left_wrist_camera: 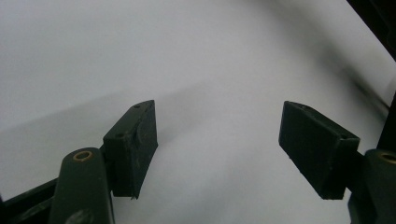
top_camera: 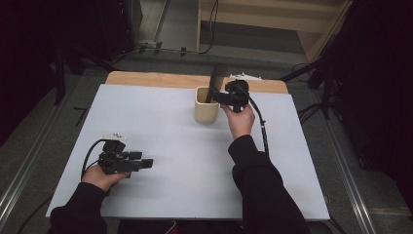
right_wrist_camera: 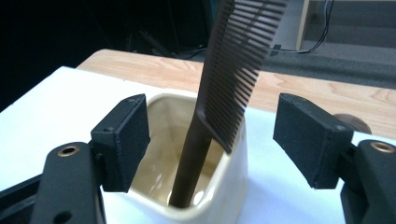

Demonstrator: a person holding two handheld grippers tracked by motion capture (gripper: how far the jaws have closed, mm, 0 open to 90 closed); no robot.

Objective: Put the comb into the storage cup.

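The table (top_camera: 160,126) has a white sheet on top, and the room around it is dark. A cream cup (top_camera: 206,106) sits near 12 o'clock. The brown comb (right_wrist_camera: 231,70) stands inside it, handle down, leaning. The right gripper (right_wrist_camera: 212,140) is spread wide around the comb, not touching. I think that job is nearly done. The left gripper (top_camera: 140,164) waits at 8 o'clock, spread and empty.

Setting: lab or recording studio, not home. Evidence: wooden table (top_camera: 146,78) overlaid with plain white sheet (top_camera: 160,146) as work surface; black drapes (top_camera: 380,73) screening both sides; metal floor rails (top_camera: 29,161) running alongside table; cables (top_camera: 213,29) trailing across grey floor; dark stand legs (top_camera: 73,53) beside table; bare light-wood frame (top_camera: 272,19) at rear. Furnishing sparse, lighting dim beyond table.
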